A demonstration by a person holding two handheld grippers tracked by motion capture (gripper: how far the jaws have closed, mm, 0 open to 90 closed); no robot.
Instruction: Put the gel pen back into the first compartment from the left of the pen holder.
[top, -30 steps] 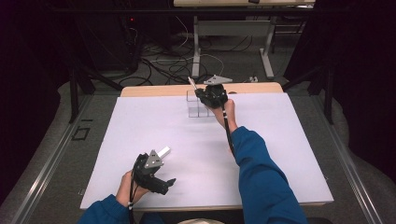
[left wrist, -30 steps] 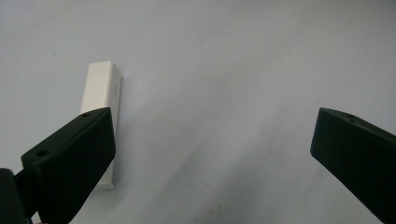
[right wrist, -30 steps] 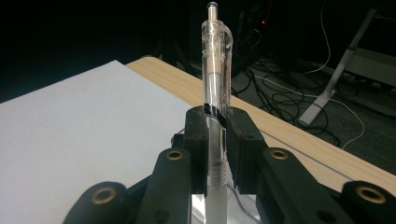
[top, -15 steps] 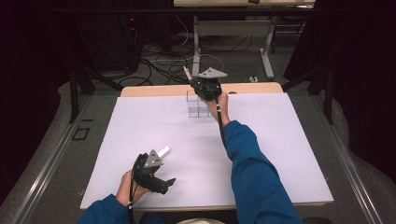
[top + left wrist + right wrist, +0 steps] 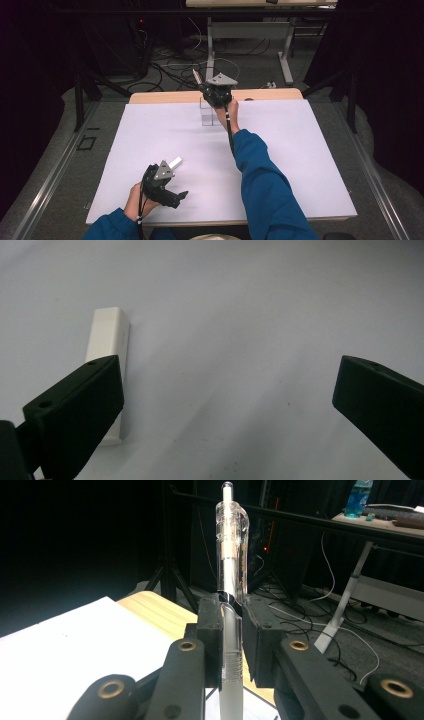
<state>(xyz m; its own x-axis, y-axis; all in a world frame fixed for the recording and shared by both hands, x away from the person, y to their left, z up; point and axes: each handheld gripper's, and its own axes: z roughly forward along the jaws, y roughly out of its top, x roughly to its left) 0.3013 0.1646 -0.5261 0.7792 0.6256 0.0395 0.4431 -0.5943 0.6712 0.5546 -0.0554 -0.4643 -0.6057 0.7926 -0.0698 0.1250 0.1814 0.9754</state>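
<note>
Pen (image 5: pixel 231 580): clamped between the jaws of my right gripper (image 5: pixel 216 95), a clear barrel with a clip, its long axis running straight out past the jaw tips; in the high view it points up and to the far left, off the far edge of the table (image 5: pixel 300 165).
Holder (image 5: pixel 207 112): a clear box on the white sheet, directly below and just near of my right gripper. Judged: the pen goes in here, so it must tip down toward the holder.
Left gripper (image 5: pixel 162 182): jaws wide apart, holding nothing, resting at the near left, well apart from the holder.
White block (image 5: pixel 107 355): lies on the sheet just beside my left jaw, long axis pointing away from me.
Nearer hand: the right, by far.
Change: my right gripper has shifted a little left over the holder; the left has kept still.
</note>
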